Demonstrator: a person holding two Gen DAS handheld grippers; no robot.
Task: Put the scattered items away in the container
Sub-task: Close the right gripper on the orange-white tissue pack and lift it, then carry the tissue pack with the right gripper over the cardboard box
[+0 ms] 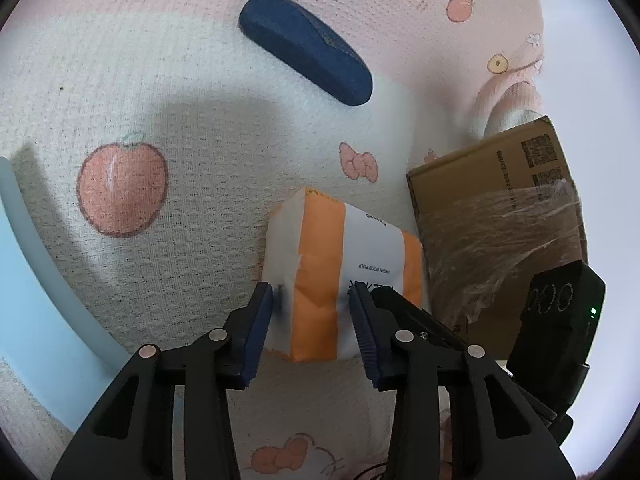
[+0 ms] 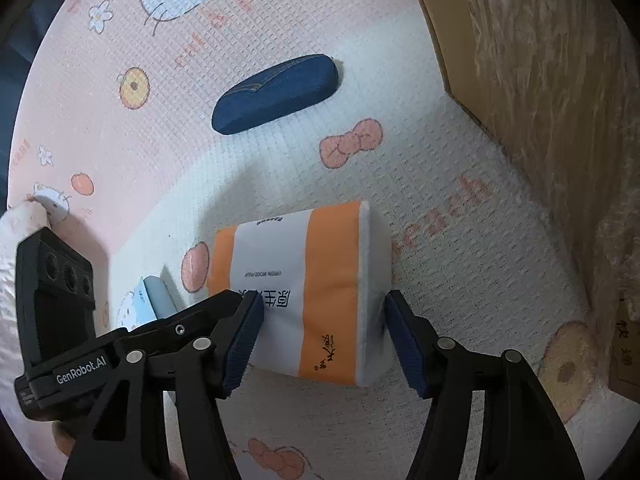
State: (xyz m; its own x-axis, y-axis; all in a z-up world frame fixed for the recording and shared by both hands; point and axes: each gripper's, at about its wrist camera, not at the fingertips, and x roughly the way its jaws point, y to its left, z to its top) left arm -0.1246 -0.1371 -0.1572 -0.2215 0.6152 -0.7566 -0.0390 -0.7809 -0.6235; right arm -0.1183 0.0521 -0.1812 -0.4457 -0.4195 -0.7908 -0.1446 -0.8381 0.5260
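Observation:
An orange-and-white tissue pack (image 1: 320,240) (image 2: 300,260) lies on the printed blanket, and both grippers grip it from opposite sides. My left gripper (image 1: 310,300) has its blue pads pressed into the pack's near end, which is dented there. My right gripper (image 2: 320,304) clamps the pack across its length, one pad against the white end. A dark blue denim glasses case (image 1: 306,48) (image 2: 276,92) lies farther off on the blanket, untouched. The cardboard box (image 1: 496,216) (image 2: 540,80), partly wrapped in clear film, stands just right of the pack.
The soft blanket (image 1: 160,100) has cartoon cat and peach prints. A pale blue curved edge (image 1: 24,280) runs along the left. A small light blue item (image 2: 154,298) lies by the pack. The other gripper's black body (image 1: 560,320) (image 2: 52,300) sits close beside each view.

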